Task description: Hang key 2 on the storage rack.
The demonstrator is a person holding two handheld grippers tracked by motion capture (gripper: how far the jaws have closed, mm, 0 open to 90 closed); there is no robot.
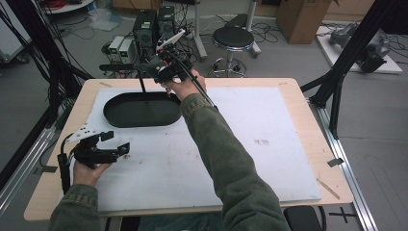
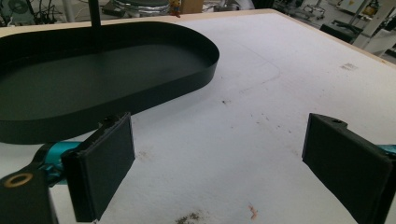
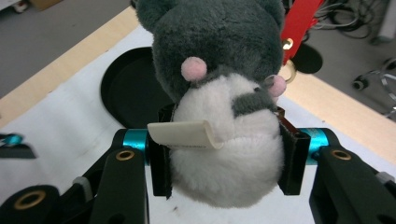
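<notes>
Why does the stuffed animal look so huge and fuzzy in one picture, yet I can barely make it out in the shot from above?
In the right gripper view the plush toy sits right at the lens, clamped in the right tongs, so it looms large. In the high view it is a small dark lump against cluttered floor. In the left gripper view the black tray is soft at the edges, under even light.

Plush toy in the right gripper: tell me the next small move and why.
Probably carry it a little further over the black oval tray and lower it there. The right gripper is clamped on the grey and white plush toy, held above the tray's far rim, and the tray is empty. The left gripper is open and idle.
</notes>
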